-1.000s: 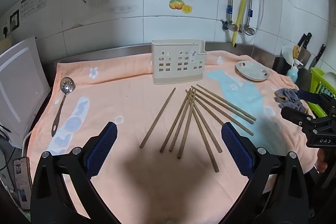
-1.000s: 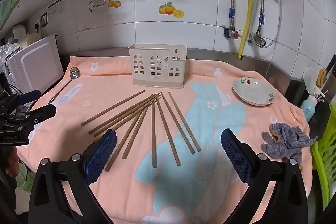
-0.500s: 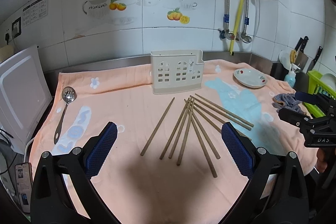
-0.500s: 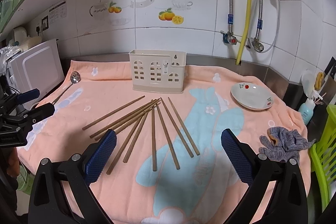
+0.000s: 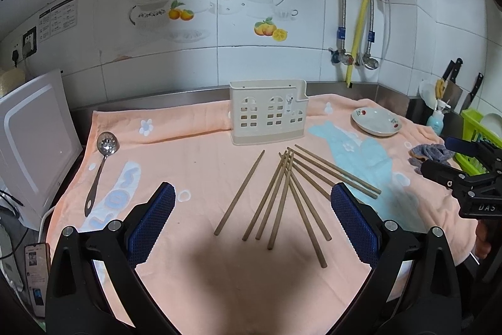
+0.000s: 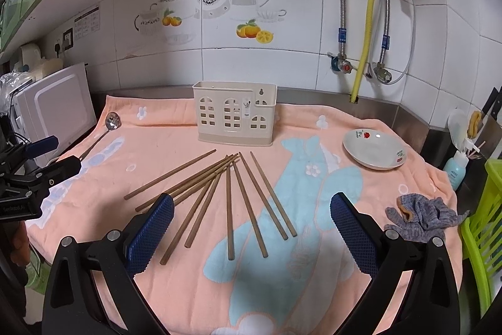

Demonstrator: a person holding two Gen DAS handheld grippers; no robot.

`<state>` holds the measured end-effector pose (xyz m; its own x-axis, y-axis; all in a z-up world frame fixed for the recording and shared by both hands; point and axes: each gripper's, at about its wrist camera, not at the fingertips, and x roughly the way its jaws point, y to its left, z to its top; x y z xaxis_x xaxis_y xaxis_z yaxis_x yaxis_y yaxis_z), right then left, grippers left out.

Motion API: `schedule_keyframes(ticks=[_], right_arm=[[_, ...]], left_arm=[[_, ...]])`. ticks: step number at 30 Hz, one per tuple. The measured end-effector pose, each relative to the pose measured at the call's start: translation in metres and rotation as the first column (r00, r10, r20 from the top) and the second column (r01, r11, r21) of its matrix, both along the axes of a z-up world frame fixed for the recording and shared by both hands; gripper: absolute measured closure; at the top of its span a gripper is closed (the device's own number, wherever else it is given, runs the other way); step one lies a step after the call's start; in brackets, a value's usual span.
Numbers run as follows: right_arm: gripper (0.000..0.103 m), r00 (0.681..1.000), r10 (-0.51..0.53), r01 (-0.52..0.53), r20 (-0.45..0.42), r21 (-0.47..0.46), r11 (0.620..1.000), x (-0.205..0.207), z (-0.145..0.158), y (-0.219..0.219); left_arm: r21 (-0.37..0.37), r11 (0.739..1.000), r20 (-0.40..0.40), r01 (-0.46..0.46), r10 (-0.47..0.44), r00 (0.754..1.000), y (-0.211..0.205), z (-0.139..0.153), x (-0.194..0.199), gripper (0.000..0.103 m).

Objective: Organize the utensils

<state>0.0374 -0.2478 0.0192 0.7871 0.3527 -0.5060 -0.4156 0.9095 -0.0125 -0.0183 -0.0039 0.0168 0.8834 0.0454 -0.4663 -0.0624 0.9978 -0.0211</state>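
Chopsticks [image 5: 284, 193]: thin, light, stiff, probably roll-prone — fanned ahead between left gripper [image 5: 251, 223] jaws.
Grab: mid-shaft, one at a time.
Jaws: both wide open, empty — right gripper [image 6: 251, 233] too.

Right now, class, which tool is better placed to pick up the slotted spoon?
Left. The slotted spoon lies at the towel's left edge, beside the left tool. The right tool hovers open over the chopsticks, farther away.

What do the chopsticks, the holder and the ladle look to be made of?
Chopsticks: likely wood or bamboo, matte brown, no shine. Holder: looks like moulded plastic, cream, smooth, with cut-out windows. Ladle: seemingly steel, with a mirror-like perforated bowl and a grey handle.
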Motion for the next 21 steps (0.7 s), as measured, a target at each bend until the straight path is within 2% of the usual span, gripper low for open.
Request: schedule_keyframes(ticks=[21], right_arm=[[0.006, 1.0, 0.003, -0.003, 0.009, 0.006, 1.0, -0.0025, 0.0005, 0.0016]], left_arm=[[-0.002, 1.0, 0.001, -0.005, 0.005, 1.0, 0.0003, 0.0033, 0.0009, 0.005]])
